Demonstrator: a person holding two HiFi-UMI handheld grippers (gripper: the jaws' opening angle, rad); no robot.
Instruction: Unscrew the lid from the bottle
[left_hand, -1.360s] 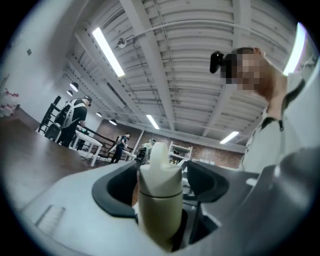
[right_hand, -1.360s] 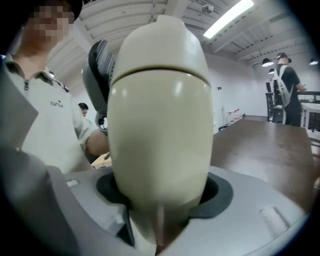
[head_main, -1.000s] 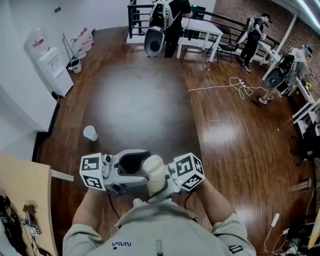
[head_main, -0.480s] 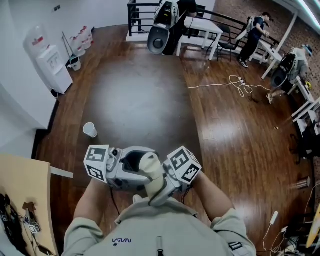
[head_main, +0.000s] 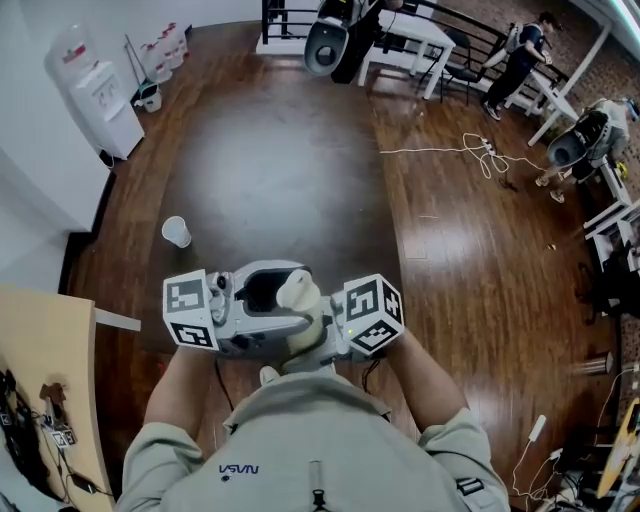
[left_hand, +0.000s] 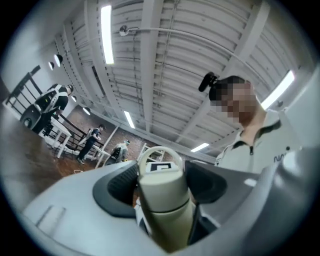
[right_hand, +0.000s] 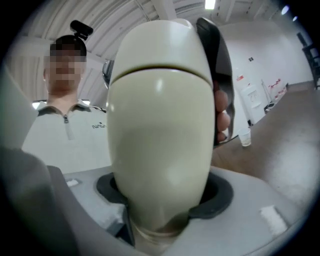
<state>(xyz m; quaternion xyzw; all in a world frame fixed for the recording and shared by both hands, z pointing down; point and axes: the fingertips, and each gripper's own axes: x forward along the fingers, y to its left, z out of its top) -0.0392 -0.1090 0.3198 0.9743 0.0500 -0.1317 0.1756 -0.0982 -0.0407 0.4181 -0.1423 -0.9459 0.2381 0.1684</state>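
Bottle (head_main: 303, 312) clamped between your two tools, close at your chest.
Your right tool (right_hand: 162, 191) grips its body; your left tool (left_hand: 162, 172) has just been closing, pads on the lid (left_hand: 161, 187). Farther off, a cup (head_main: 176, 231) stands on the floor (head_main: 280, 170).

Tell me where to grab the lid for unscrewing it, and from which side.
Grip the lid by its round side wall, above the seam and below the loop handle, pads on opposite sides. Come from the side opposite the right gripper, which clamps the bottle low on its body. The left gripper is there: its jaws, just closing, sit on the lid.
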